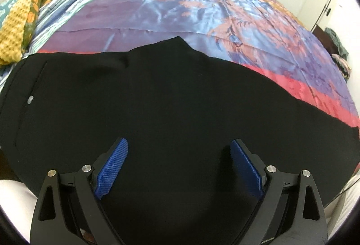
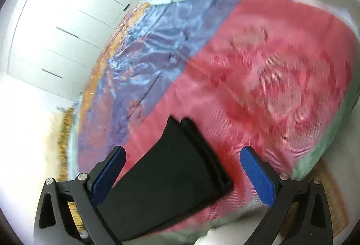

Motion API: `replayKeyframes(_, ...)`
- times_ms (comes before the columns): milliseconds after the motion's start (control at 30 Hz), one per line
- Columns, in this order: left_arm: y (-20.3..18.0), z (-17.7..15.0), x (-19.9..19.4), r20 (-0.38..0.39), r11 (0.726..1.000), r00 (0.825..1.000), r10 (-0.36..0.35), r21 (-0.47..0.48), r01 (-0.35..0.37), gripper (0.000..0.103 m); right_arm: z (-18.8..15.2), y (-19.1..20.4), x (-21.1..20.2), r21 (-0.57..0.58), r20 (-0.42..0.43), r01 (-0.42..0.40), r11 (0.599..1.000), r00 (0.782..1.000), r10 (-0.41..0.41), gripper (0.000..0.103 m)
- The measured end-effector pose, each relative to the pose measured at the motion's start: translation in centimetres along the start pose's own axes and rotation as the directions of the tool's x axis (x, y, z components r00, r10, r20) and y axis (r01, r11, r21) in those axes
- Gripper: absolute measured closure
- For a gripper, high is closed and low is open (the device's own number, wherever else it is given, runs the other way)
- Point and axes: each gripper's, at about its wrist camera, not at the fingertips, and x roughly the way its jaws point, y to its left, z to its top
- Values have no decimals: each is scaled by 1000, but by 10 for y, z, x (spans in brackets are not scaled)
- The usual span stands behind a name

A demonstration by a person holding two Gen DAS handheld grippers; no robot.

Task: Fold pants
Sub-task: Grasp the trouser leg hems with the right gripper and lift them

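Black pants (image 1: 146, 98) lie flat on the bed, waist end with a pocket and small button at the left, one layer folded over the other. My left gripper (image 1: 179, 143) is open above the upper part of the pants, blue pads (image 1: 112, 164) wide apart and empty. In the right wrist view the leg ends (image 2: 171, 168) of the pants lie stacked on the red part of the bedspread. My right gripper (image 2: 182, 153) is open above the leg ends, holding nothing.
The bedspread (image 1: 202, 8) is purple, blue, orange and red, wrinkled in places. A yellow knit blanket and floral cloth (image 1: 27, 11) are piled at the far left. White wardrobe doors (image 2: 67, 26) stand beyond the bed. The bed's edge (image 2: 326, 143) is near at the right.
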Motion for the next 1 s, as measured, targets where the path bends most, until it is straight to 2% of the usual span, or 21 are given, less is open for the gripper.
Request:
replayKeyframes(67,3,-3,-1,4,1000,1000,-6,-16,6,10,-7,-4,7,28,-35,-38,999,999,39,2)
replayKeyframes(200,4,-5,-1,8,1000,1000,1,-6,-1,10,-12,-8,20,41,-75,6,999,997,-3,2)
replayKeyframes(433,5,-6,-1,7,1000,1000,7,-4,-7,10,-22,-34,38,210,-113,-50,976,991,75,2)
replayKeyframes(500,5,-6,-1,7,1000,1000,7,-1,-7,10,-24,-37,41,241,-108,-80,967,988,109,1)
replayKeyframes(633,5,-6,-1,6,1000,1000,8,-6,-8,10,-23,-30,48,222,-107,-158,962,977,185,1)
replayKeyframes(867,4,-7,0,6,1000,1000,15,3,-15,9,-20,-34,57,266,-91,-161,950,977,191,2)
replayKeyframes(900,4,-7,0,6,1000,1000,16,3,-16,9,-19,-35,56,268,-92,-157,951,978,188,3)
replayKeyframes(1000,5,-6,1,7,1000,1000,17,-3,-17,9,-18,-39,55,267,-91,-128,955,983,157,18)
